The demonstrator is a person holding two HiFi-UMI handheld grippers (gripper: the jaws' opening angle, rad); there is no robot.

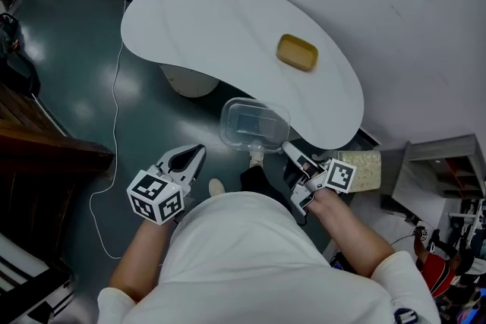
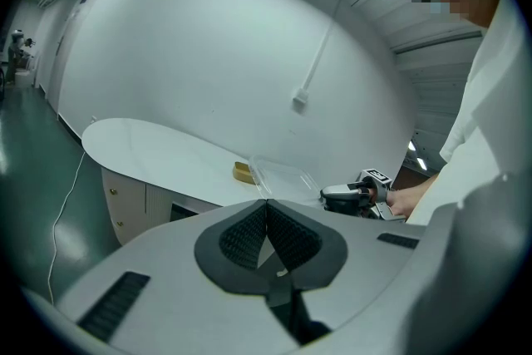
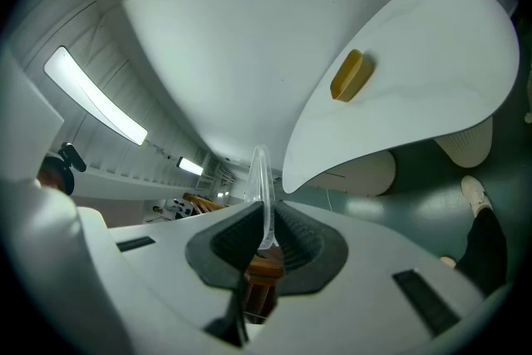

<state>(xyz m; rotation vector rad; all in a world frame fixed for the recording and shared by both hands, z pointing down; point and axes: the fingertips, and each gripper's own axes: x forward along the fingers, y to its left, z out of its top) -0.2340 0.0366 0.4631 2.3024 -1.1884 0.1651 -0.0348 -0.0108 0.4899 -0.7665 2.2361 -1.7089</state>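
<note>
Head view shows the right claw (image 1: 288,152) shut tight on the rim of a clear plastic box (image 1: 254,125). The box is see-through and shallow, with round corners. It sits at the near edge of the white counter (image 1: 205,26), partly out over the green floor (image 1: 76,80). A yellow dish (image 1: 296,52) lies farther back. The left claw (image 1: 196,154) is closed and holds nothing.

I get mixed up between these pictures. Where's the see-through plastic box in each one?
Head view: clear plastic box, centre, at the white table's near edge.
Left gripper view: picture's middle.
Right gripper view: edge-on, pinched in the right tongs.
Shared landmark: the yellow dish.
</note>
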